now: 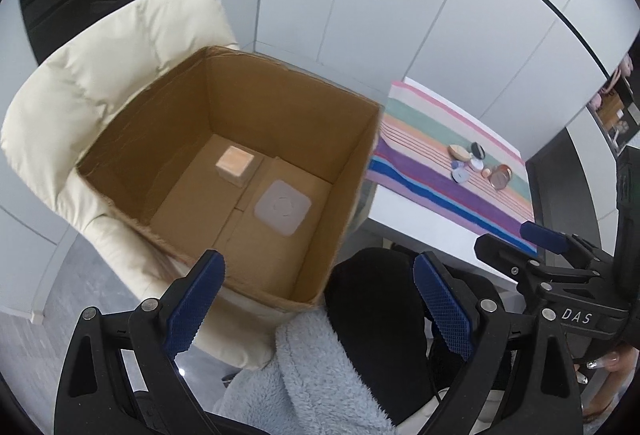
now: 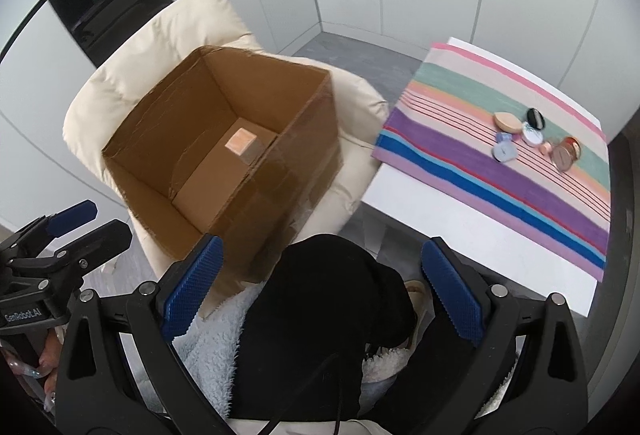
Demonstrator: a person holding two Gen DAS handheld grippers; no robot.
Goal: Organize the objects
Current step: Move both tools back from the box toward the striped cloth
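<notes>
cream padding of an armchair [image 1: 100, 83] served as the seat for a cardboard box [image 1: 340, 163], which stood open-topped beside a white table [image 2: 460, 231], probably so that items could be dropped in from above within easy reach. striped cloth [image 2: 520, 175] covered much of the table and carried a small cluster of cosmetics [image 2: 532, 139], round compacts and a jar lying close together, well apart from the box and, by judgement, awaiting transfer. on the box floor lay a pale square pad [image 1: 283, 207] and, near the far corner, a small wooden cube [image 1: 235, 165], apart from each other and seemingly already sorted. left gripper [image 1: 316, 299] hung over the near rim of the box with its jaws spread wide and nothing between them. right gripper [image 2: 320, 287] was likewise wide and empty, held above the person's lap, between box and table, a position from which a reach toward the cosmetics seemed the likely next step.
</notes>
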